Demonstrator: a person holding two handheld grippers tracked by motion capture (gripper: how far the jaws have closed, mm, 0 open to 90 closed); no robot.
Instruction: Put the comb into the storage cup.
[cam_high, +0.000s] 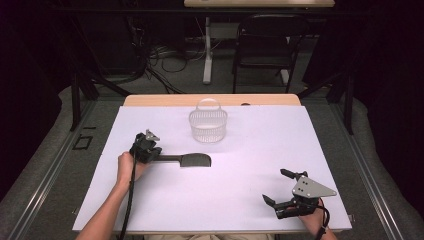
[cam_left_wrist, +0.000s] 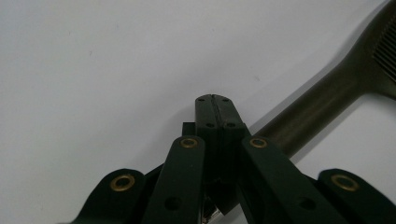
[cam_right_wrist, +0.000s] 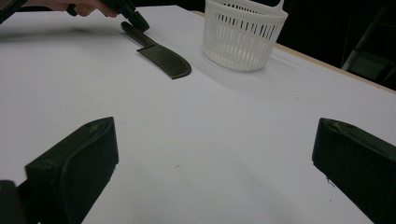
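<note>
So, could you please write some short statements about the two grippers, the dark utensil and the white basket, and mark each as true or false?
1. The left gripper has its jaws shut. True.
2. The right gripper is shut on the dark flat slotted utensil. False: its jaws stand open and empty.
3. The white slotted plastic basket lies tipped on its side. False: it stands upright.
4. The utensil lies on the white table, outside the basket. True.

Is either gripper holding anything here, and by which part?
Nothing is held. The left gripper is shut, jaws together beside the handle of the black comb, not around it. The right gripper is open.
</note>
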